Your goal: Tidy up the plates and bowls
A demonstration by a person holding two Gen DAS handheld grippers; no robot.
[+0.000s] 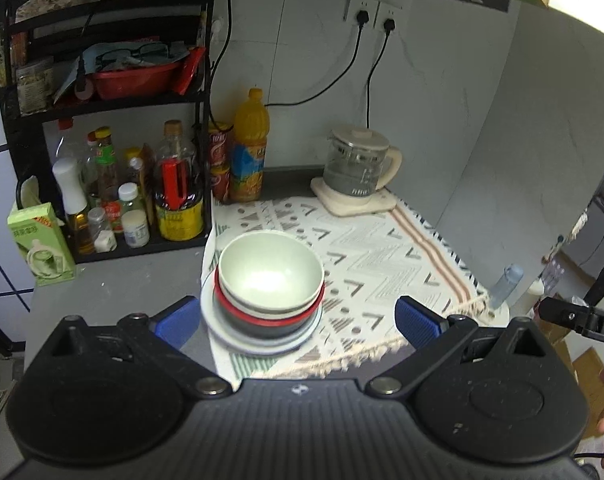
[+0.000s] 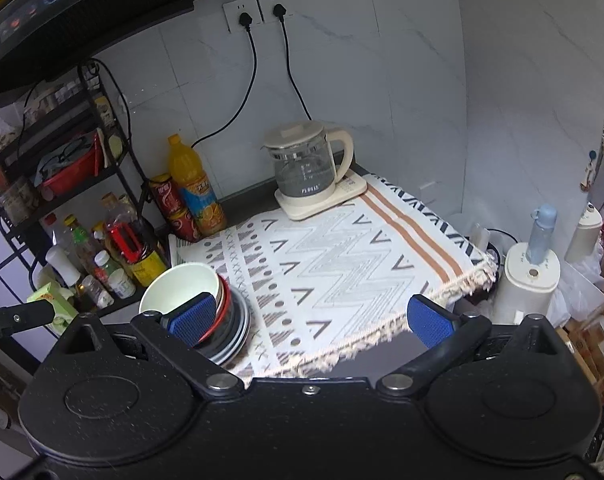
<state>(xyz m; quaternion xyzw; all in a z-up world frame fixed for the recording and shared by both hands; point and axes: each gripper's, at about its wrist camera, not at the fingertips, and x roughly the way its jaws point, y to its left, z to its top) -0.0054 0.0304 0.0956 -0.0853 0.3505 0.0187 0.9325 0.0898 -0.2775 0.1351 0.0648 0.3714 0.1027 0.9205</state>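
Note:
A stack stands at the left edge of the patterned cloth [image 1: 381, 252]. A pale green bowl [image 1: 270, 270] sits on top, nested in a red-rimmed black bowl [image 1: 262, 324], which rests on white plates [image 1: 258, 346]. My left gripper [image 1: 298, 322] is open and empty, its blue pads on either side of the stack's near edge, a little short of it. In the right wrist view the stack [image 2: 198, 292] is at the lower left, partly hidden behind the left blue pad. My right gripper [image 2: 315, 320] is open and empty above the cloth's [image 2: 341, 264] front fringe.
A black rack of bottles and jars [image 1: 114, 184] stands left of the stack. An orange juice bottle [image 1: 250, 148] and red cans [image 1: 221, 160] stand behind it. A glass kettle on its base [image 1: 357, 168] is at the back right. A green carton [image 1: 42, 244] stands at the left.

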